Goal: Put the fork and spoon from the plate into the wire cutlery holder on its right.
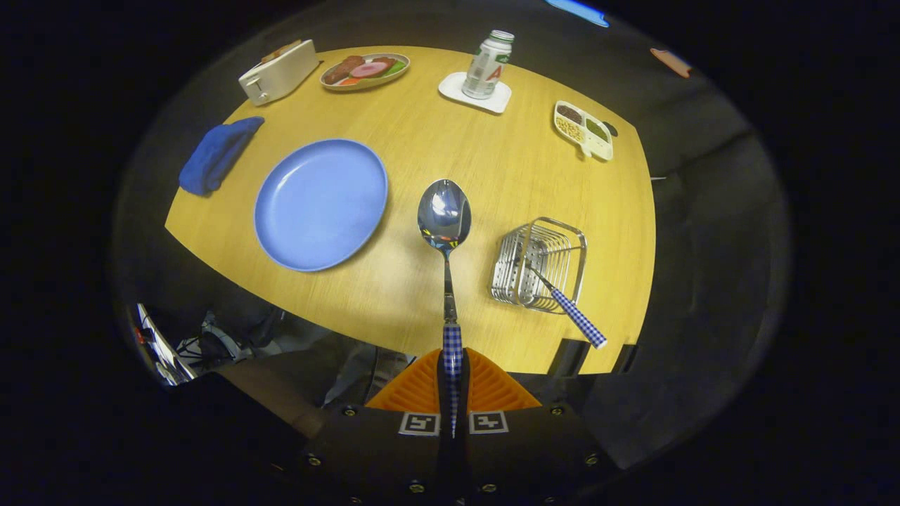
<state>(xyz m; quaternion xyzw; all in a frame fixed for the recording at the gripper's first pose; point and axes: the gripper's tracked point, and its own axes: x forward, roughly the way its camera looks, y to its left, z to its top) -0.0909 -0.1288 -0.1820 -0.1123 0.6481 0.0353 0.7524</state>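
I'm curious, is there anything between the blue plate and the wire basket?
Yes: the spoon, its handle clamped in the gripper, shows between blue plate and wire holder.

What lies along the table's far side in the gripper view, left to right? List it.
Toaster → plate of food → can on a white coaster → divided snack tray. The hand-held gripper is shut on the spoon.

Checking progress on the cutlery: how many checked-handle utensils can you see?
2. The spoon is gripped by its handle between the gripper fingers; the other utensil already leans in the wire holder, its head hidden.
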